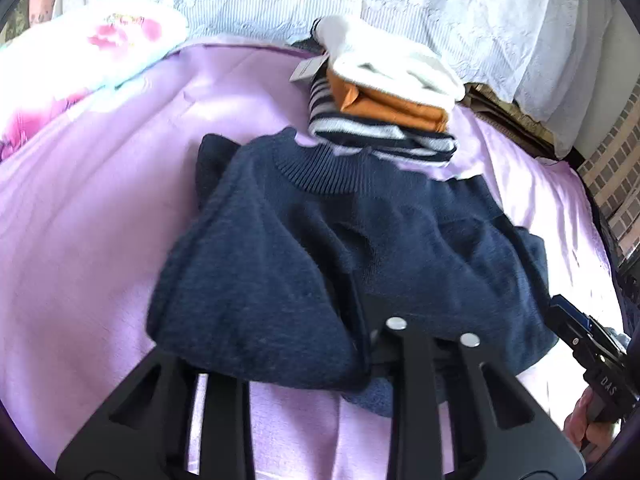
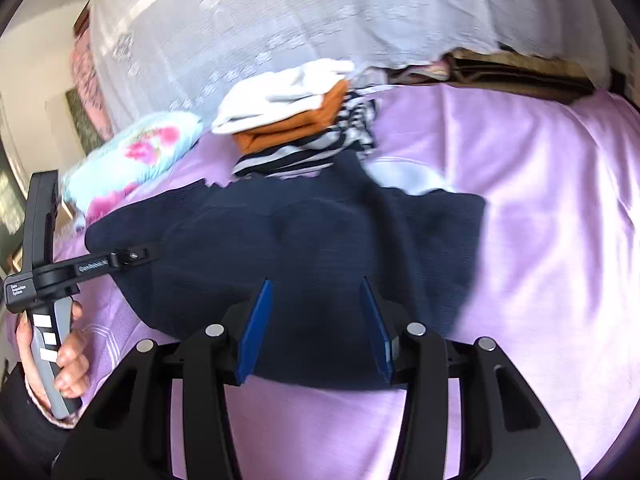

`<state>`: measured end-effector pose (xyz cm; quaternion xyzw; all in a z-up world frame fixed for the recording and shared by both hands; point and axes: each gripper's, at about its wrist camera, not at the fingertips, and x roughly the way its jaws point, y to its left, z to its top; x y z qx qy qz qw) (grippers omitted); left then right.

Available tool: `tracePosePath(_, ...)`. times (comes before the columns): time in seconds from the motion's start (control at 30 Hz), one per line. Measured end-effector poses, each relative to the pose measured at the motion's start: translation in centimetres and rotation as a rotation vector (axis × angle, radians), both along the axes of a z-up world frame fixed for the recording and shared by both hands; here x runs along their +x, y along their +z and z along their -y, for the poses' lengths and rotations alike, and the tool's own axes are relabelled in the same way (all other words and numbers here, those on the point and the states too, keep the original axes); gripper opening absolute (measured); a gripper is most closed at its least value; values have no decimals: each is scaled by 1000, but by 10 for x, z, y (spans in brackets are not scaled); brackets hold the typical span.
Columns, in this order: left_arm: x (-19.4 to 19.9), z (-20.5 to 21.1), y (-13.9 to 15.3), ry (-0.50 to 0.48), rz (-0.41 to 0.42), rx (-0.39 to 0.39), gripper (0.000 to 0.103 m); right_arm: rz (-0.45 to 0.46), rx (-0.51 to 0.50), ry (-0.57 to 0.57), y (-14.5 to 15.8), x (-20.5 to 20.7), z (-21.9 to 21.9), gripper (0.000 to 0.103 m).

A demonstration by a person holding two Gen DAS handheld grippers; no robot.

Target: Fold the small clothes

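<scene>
Pink bed (image 2: 540, 208) carries the sweater (image 2: 304, 248), pinched under left gripper (image 1: 368, 320); only the right view shows right gripper (image 2: 316, 320) jaws wide above it.

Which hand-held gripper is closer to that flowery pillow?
Left. The left hand-held gripper is at the edge of the navy sweater on the side of the flowery pillow. The right hand-held gripper is open over the sweater's near hem, farther away.
</scene>
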<state>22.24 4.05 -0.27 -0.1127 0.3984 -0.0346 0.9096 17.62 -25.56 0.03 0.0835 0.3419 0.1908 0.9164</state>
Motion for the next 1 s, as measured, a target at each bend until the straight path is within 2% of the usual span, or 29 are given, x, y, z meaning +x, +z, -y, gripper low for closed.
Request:
tracePosePath(0.13, 1, 25, 23, -14, 41, 90, 20, -24, 46, -52, -3, -1, 33, 47)
tracePosePath(0.17, 1, 35, 30, -24, 57, 123, 19, -41, 85, -68, -3, 1, 43, 47)
tracePosePath(0.27, -2, 81, 52, -90, 128, 252, 17, -66, 195, -101, -1, 4, 66, 47)
tracePosePath(0.37, -11, 135, 61, -193, 200, 362, 17, -52, 218, -146, 3, 2, 83, 47)
tracePosePath(0.5, -27, 204, 44, -384, 229, 442, 17, -65, 268, -217, 1, 4, 107, 47)
tracePosePath(0.57, -26, 234, 15, -483, 175, 452, 18, -74, 285, -250, -3, 3, 117, 47)
tracePosePath(0.63, -19, 248, -12, -482, 128, 479, 21, -80, 306, -262, -6, 5, 122, 47)
tracePosePath(0.67, -22, 250, -16, -464, 152, 497, 22, -79, 313, -260, -7, 5, 122, 47)
tracePosePath(0.73, -29, 249, -9, -475, 169, 475, 31, -61, 315, -237, -5, 4, 117, 47)
tracePosePath(0.77, -33, 245, -2, -487, 165, 434, 44, -52, 307, -221, -3, 4, 113, 47)
tracePosePath(0.8, -38, 239, 6, -498, 170, 390, 68, -46, 297, -202, -2, 5, 108, 47)
tracePosePath(0.83, -44, 236, 12, -501, 185, 364, 80, -46, 282, -176, -1, 6, 100, 47)
tracePosePath(0.87, -57, 226, 23, -487, 228, 339, 98, -51, 279, -162, -1, 9, 96, 47)
tracePosePath(0.93, -76, 211, 35, -473, 293, 313, 101, -68, 292, -154, -2, 13, 92, 47)
tracePosePath(1.0, -82, 192, 46, -457, 298, 280, 101, -58, 324, -163, 0, 12, 93, 47)
